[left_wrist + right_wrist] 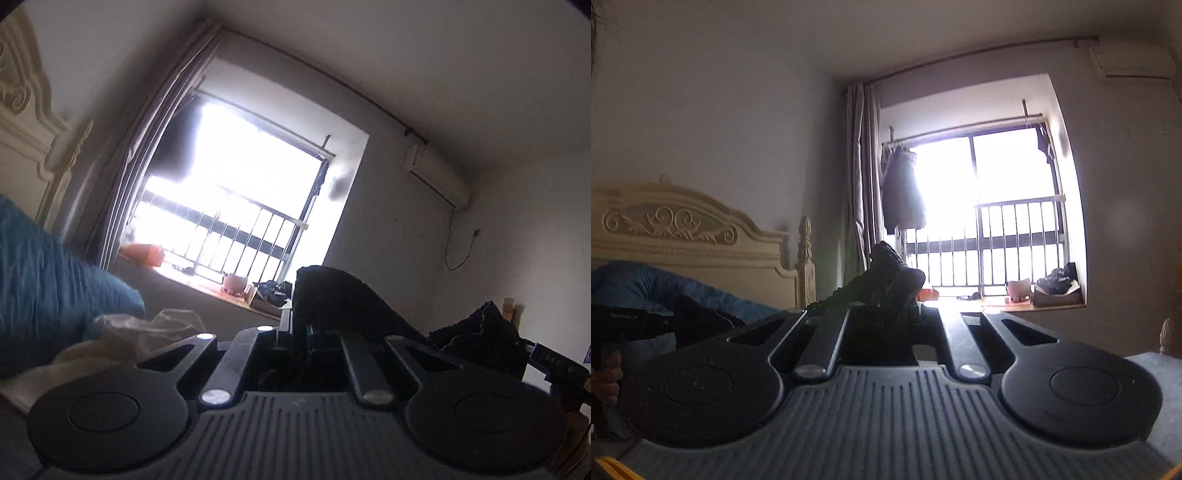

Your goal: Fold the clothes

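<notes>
- Both grippers point roughly level toward the window point(982, 206), each clamped nearly shut on dark cloth.
- Left gripper point(291, 328) pinches a fold of the dark garment point(332, 295), which rises just above its fingertips and drapes off to the right of that view.
- Right gripper point(886, 314) holds another bunch of the same dark knit fabric, which stands up in a peak above its closed jaws.
- In the left view the right gripper shows at the far right edge with cloth gathered at its tip; in the right view the left gripper shows at the far left.
- By my reading, the garment's long axis runs side to side between the two tools, held up in the air over the bed with its blue duvet point(646, 284).
- Neither hand is nearer; each has one end, so the next move likely calls for both to travel together to lay the cloth flat.
</notes>
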